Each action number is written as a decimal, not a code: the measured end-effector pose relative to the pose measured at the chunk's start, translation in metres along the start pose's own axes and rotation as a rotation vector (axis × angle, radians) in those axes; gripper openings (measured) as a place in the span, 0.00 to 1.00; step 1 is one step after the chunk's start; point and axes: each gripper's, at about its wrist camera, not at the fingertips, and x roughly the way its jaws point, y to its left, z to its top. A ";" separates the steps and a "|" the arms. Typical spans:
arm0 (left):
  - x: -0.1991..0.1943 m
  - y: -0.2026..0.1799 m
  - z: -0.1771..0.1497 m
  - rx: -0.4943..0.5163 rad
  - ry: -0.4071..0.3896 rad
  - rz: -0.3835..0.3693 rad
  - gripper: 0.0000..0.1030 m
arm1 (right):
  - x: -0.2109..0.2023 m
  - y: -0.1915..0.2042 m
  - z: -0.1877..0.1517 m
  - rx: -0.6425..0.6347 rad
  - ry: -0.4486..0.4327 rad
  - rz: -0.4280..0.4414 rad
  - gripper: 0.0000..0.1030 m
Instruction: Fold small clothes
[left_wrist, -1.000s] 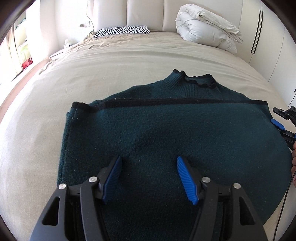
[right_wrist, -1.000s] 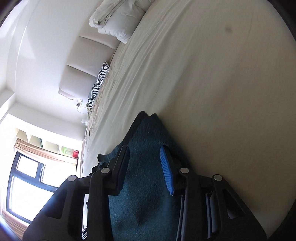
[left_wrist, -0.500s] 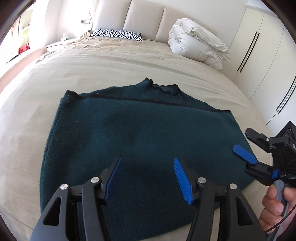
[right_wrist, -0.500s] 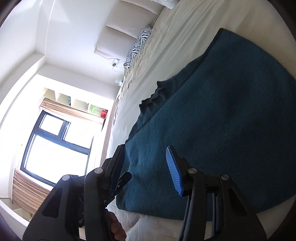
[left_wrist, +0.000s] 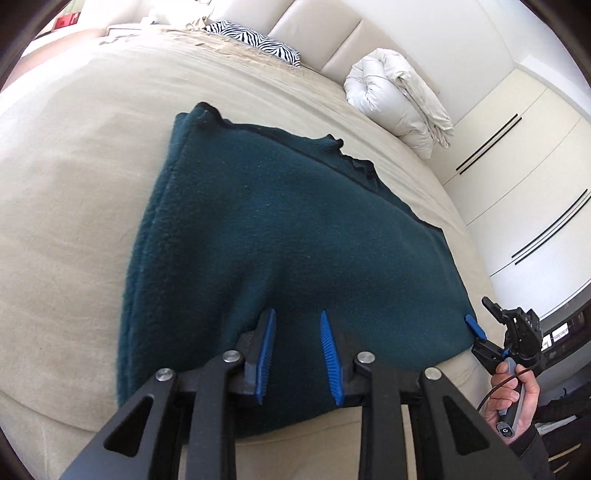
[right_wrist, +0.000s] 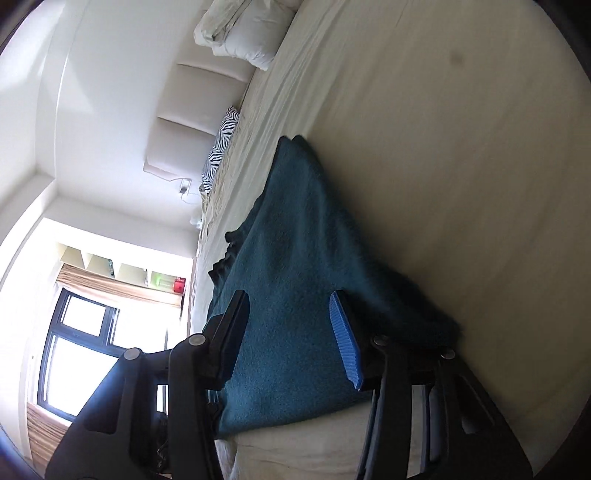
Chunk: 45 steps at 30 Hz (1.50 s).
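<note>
Your left gripper (left_wrist: 297, 325), jaws just closing, straddles the near hem of the teal sweater (left_wrist: 280, 236) lying flat on the bed (left_wrist: 74, 155); your right gripper (right_wrist: 291, 314) spreads over its corner, ready to lift both for folding.

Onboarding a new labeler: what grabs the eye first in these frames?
The dark teal sweater spread flat on the beige bed, filling the middle of both views. Then the left gripper low over its near hem and the right gripper at its side edge. A zebra-print pillow and a white duvet sit by the headboard.
</note>
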 end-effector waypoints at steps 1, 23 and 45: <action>-0.008 0.008 0.000 -0.023 -0.009 -0.002 0.28 | -0.013 -0.008 0.006 0.024 -0.029 0.010 0.43; 0.024 -0.020 0.005 -0.012 0.034 -0.153 0.55 | 0.102 0.085 -0.112 -0.113 0.356 0.114 0.44; -0.003 0.066 0.054 -0.320 0.038 -0.231 0.76 | 0.103 0.125 -0.069 -0.199 0.310 0.114 0.59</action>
